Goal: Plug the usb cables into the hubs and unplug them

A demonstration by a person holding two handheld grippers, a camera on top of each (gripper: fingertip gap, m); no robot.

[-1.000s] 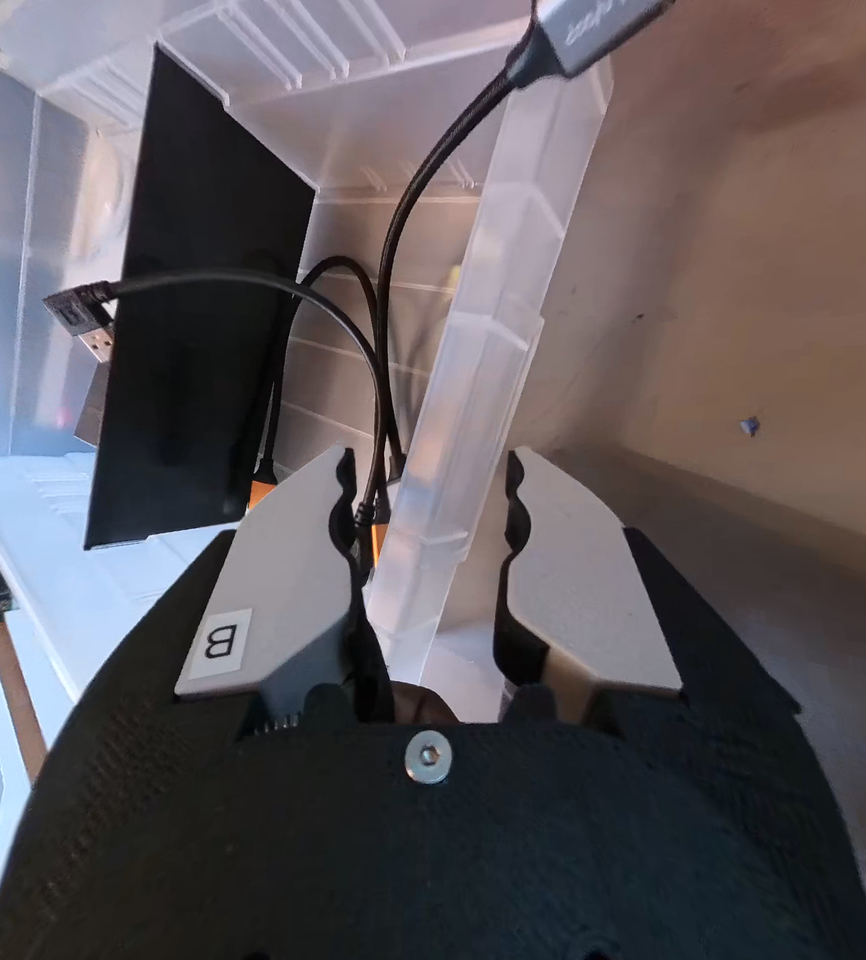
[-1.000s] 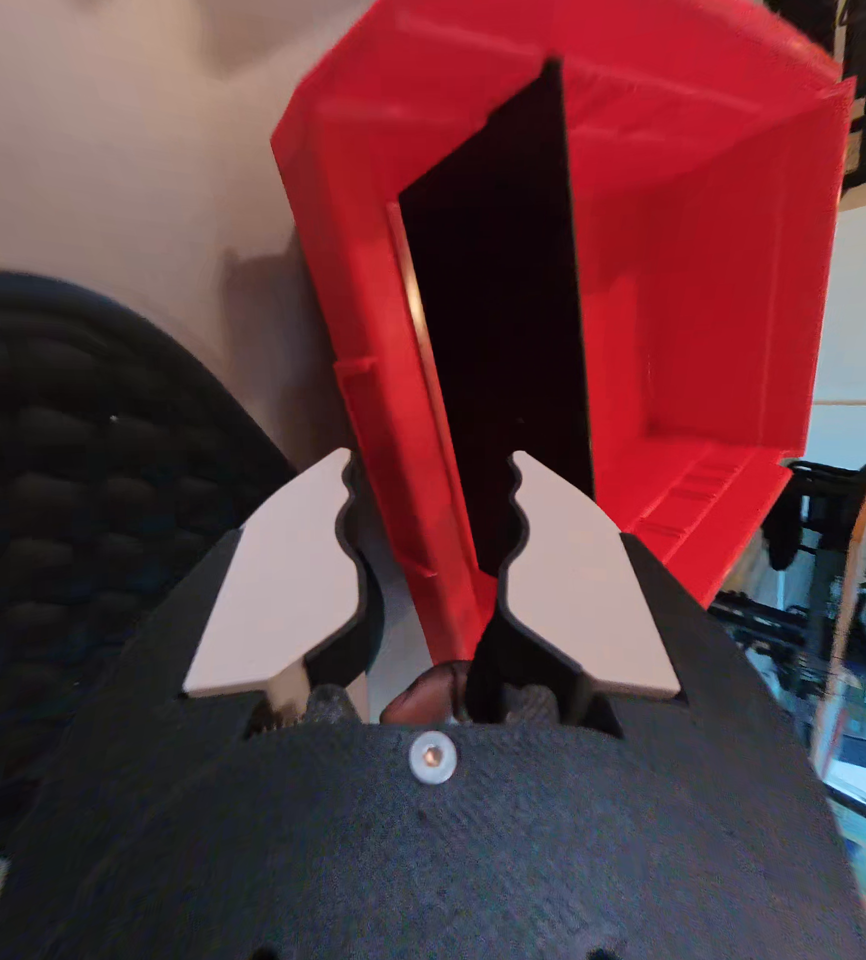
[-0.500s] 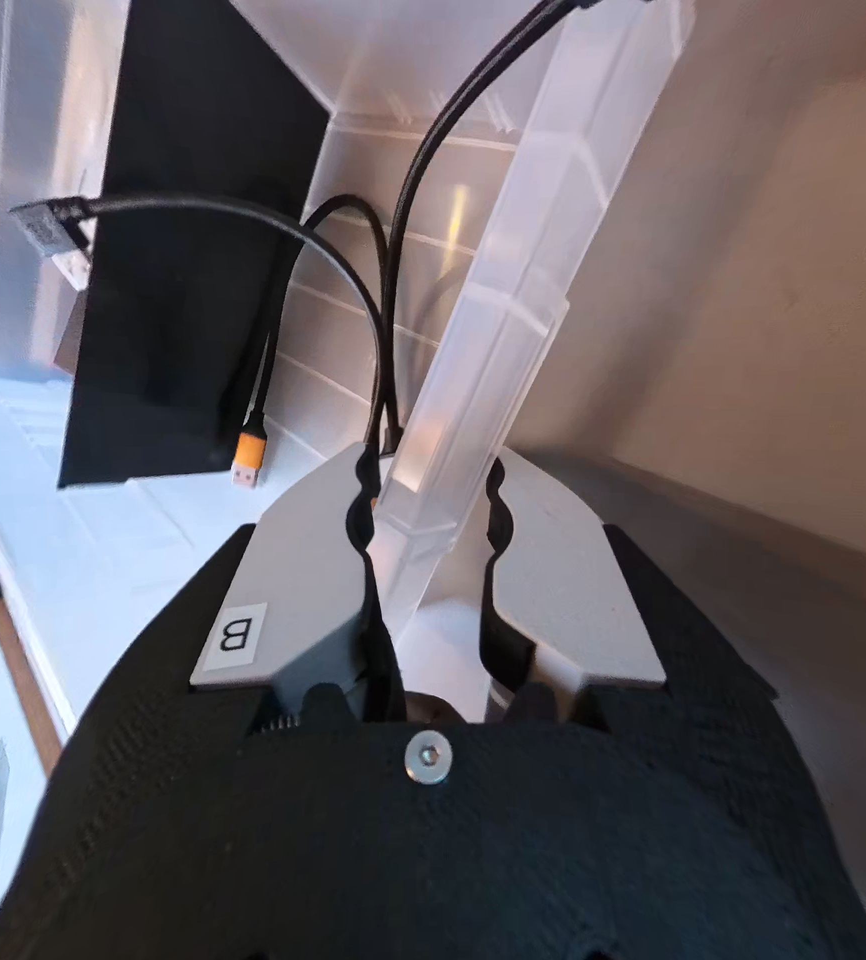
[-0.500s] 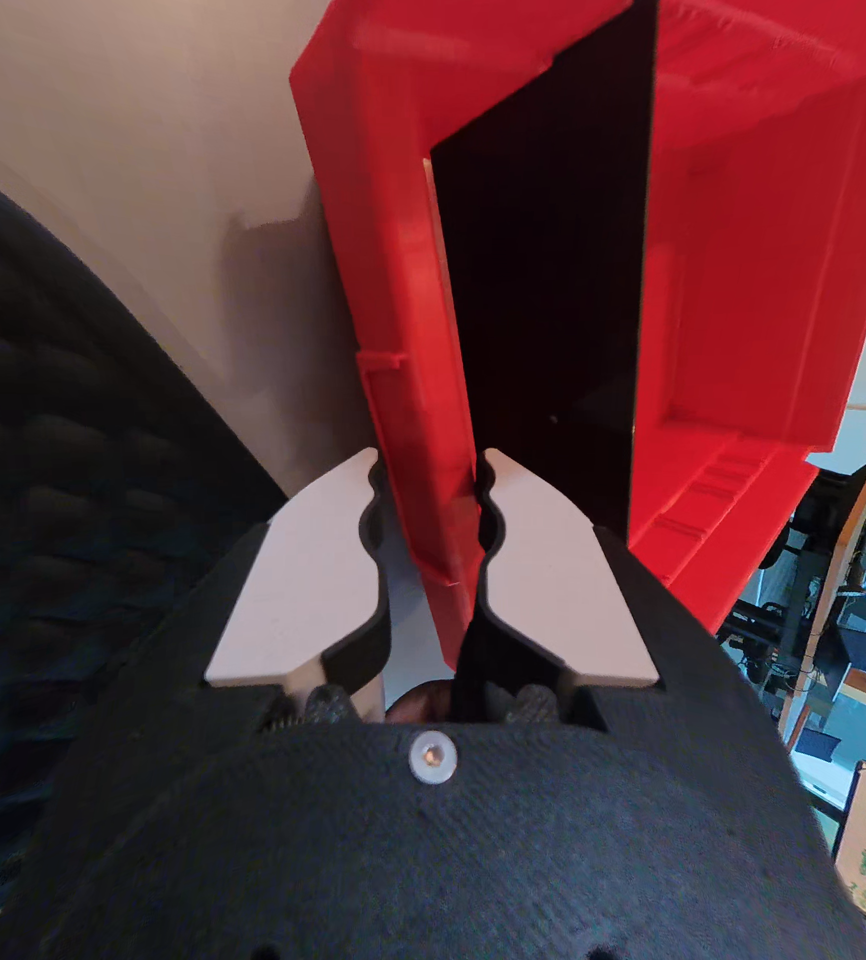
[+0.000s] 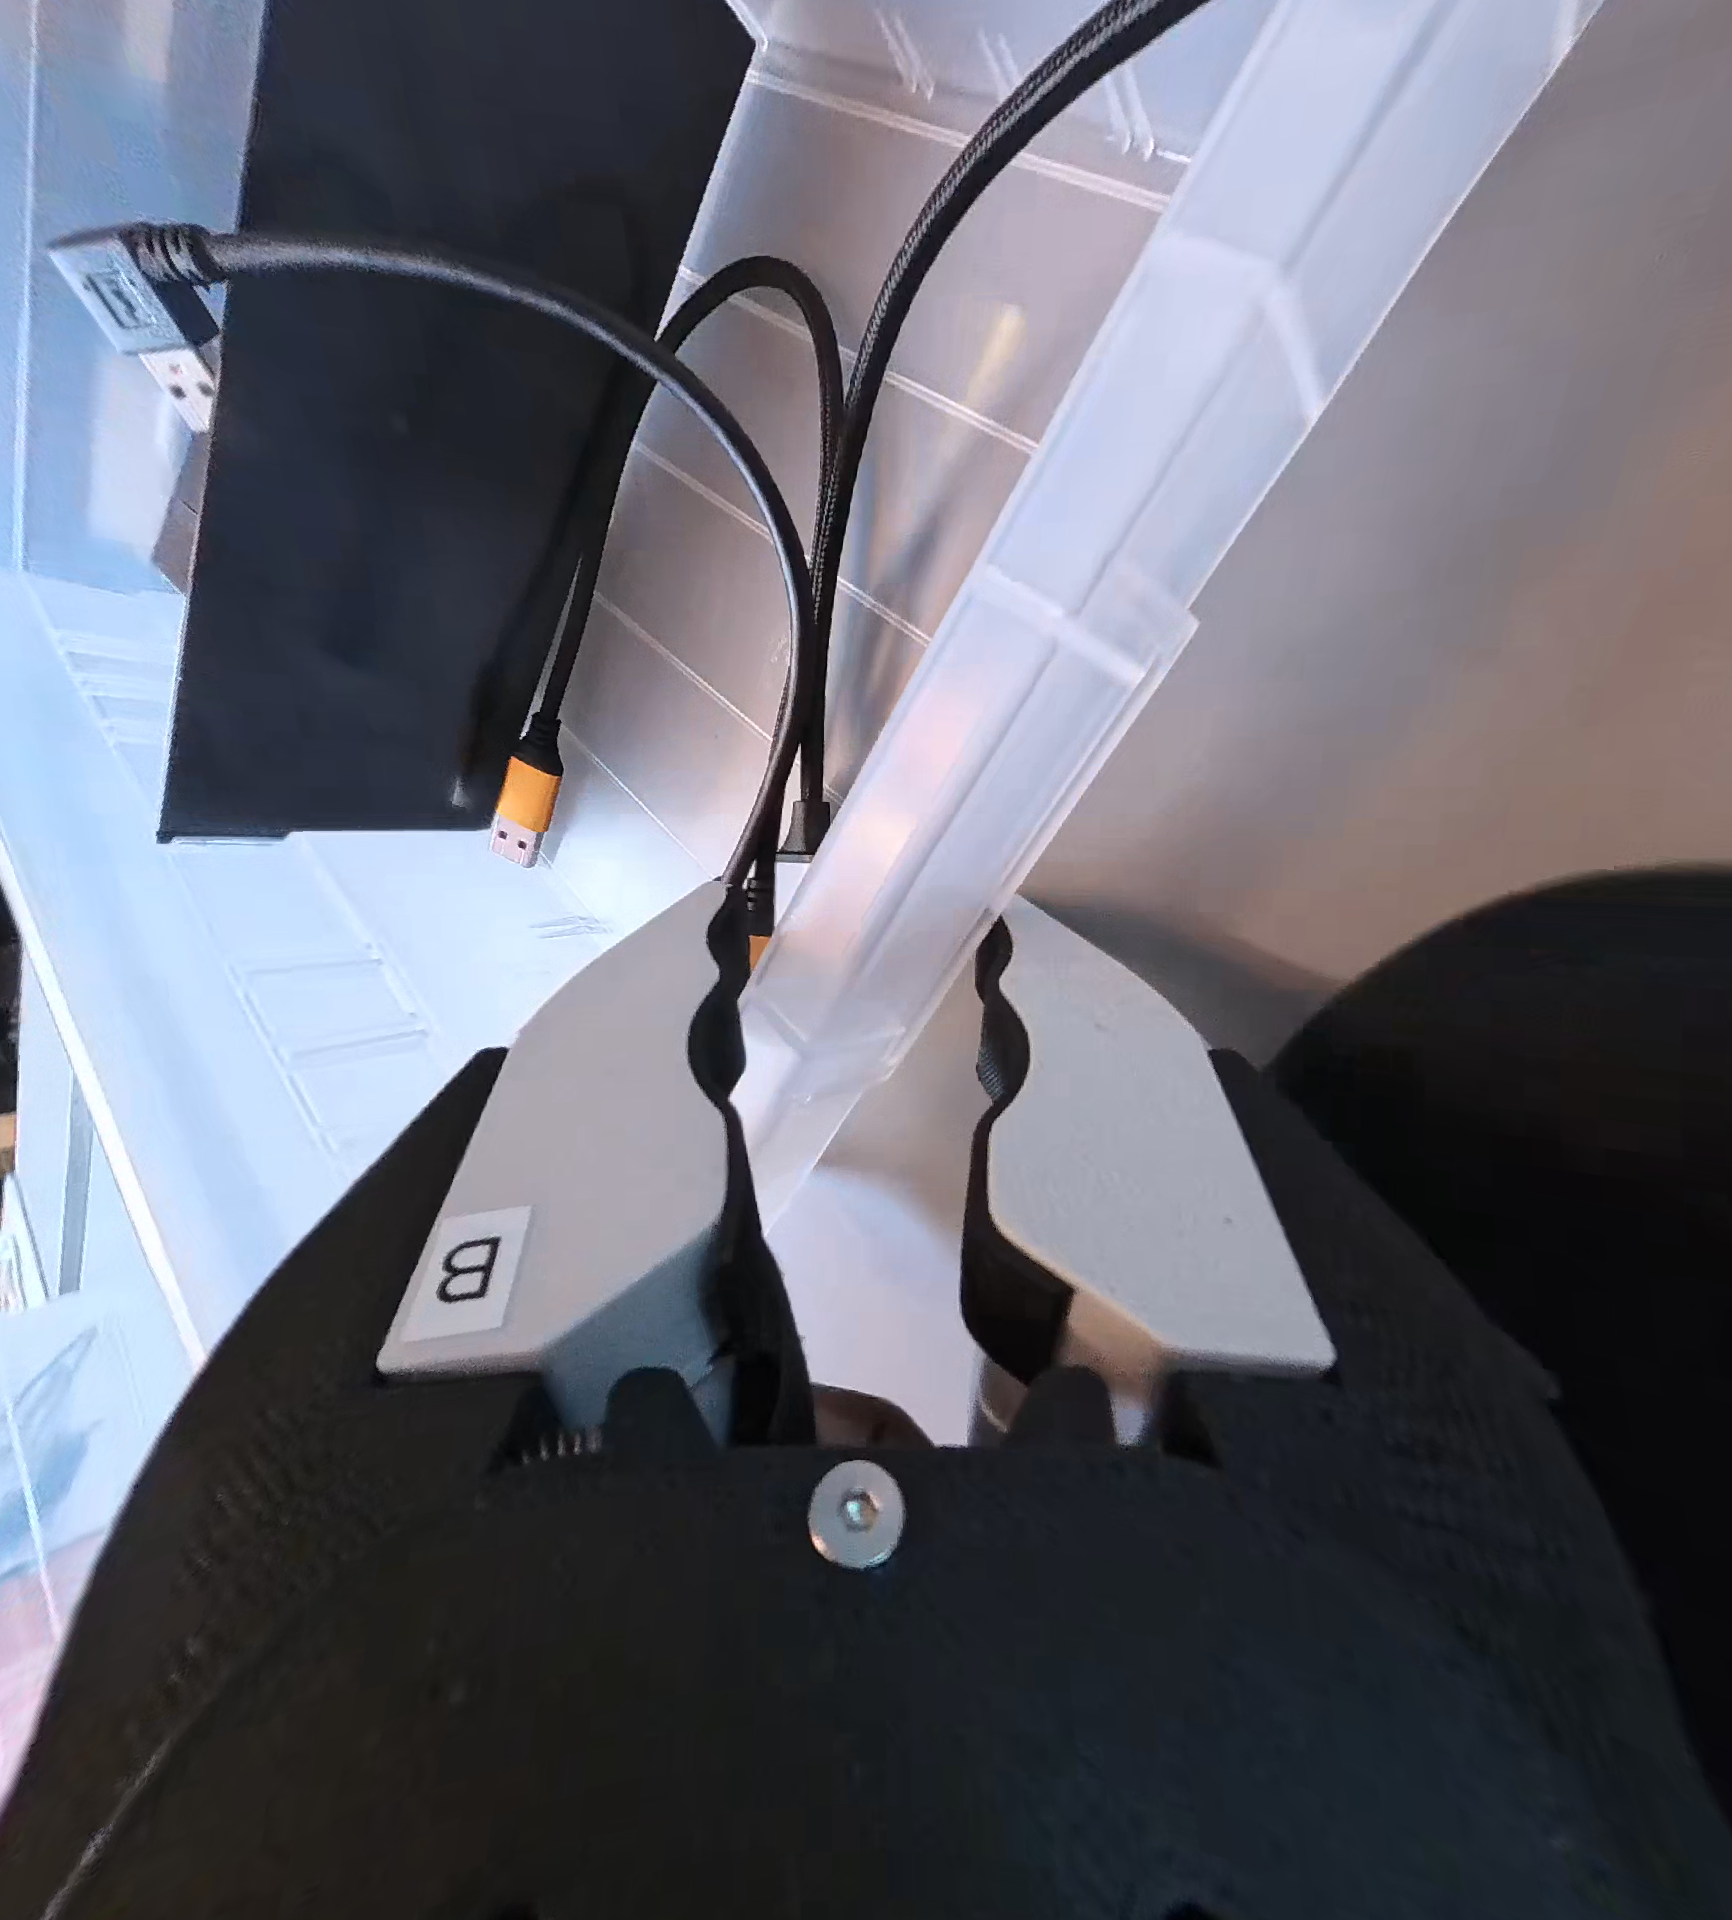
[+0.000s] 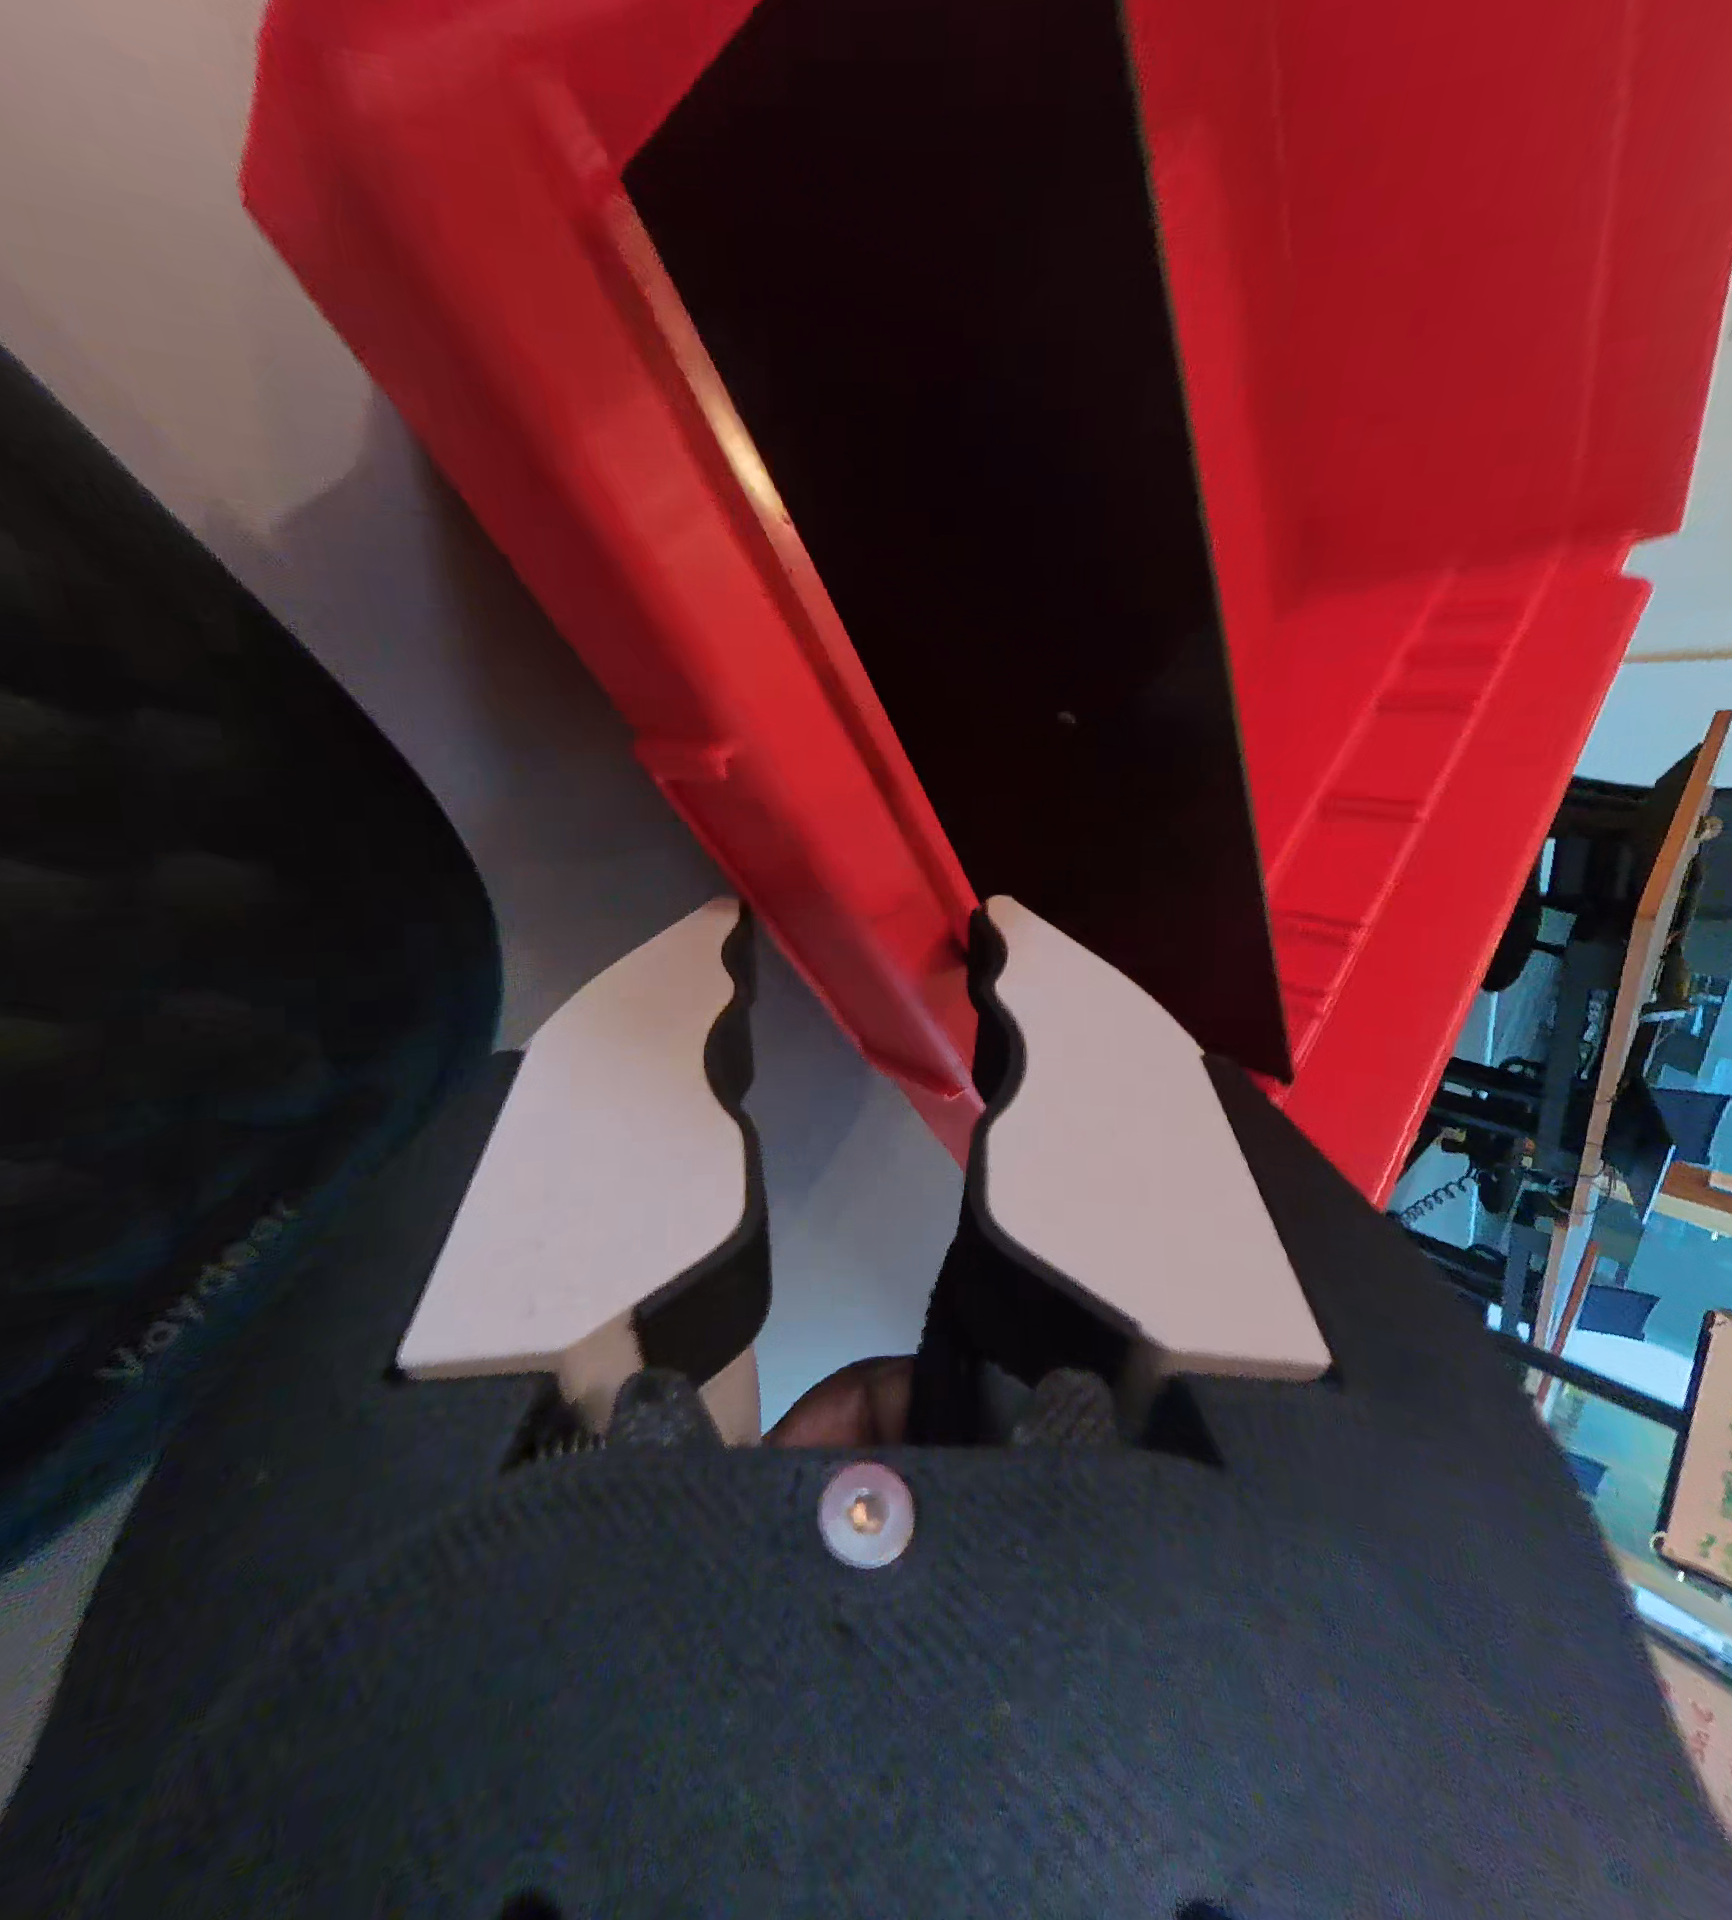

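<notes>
USB cables inside clear bin, bunched just ahead of left gripper, arching up and over. Orange-collared plug hanging, long axis near vertical, tip down beside black divider. Black plug at upper left, tip down-right. Change from a second ago: left gripper narrowed onto clear bin wall, now clamping it. Right gripper likewise narrowed, now pinching red bin wall. Bins gripped, no hub visible; plugging not yet begun, seemingly.
</notes>
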